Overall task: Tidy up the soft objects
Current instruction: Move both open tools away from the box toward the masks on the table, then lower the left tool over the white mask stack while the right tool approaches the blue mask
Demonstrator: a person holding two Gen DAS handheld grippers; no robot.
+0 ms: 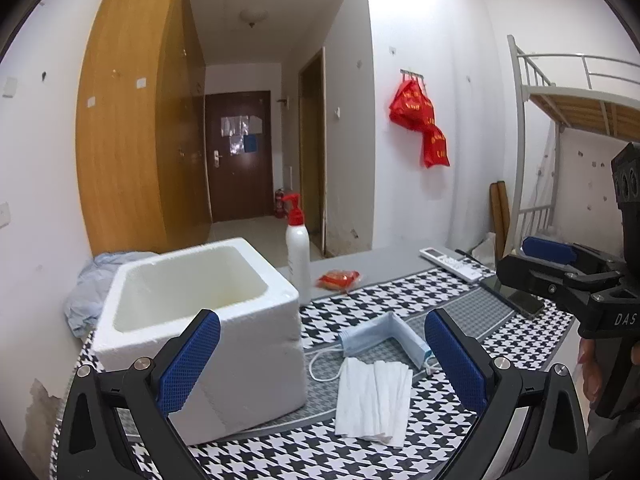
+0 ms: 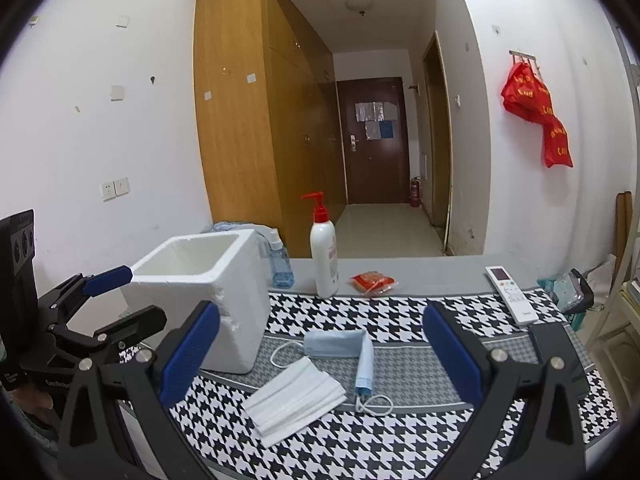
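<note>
My left claw [image 1: 322, 364] is spread wide w/ nothing in it, same w/ my right claw [image 2: 322, 360]. Just past them, the white mask [image 1: 374, 398] lies flat on the checkered cloth [image 1: 460, 292], touching the folded blue mask [image 1: 384, 338]. The foam box [image 1: 208, 320] sits to the left, close by. Pump bottle [image 2: 324, 256], red packet [image 2: 372, 282] & remote [image 2: 510, 294] are farther back

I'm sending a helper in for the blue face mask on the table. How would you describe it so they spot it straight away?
Find the white foam box on the houndstooth tablecloth. Just to its right lie two masks side by side. The blue face mask is the farther one, folded into an L with its ear loops trailing, while the white mask nearer the table edge lies flat and pleated.
</note>
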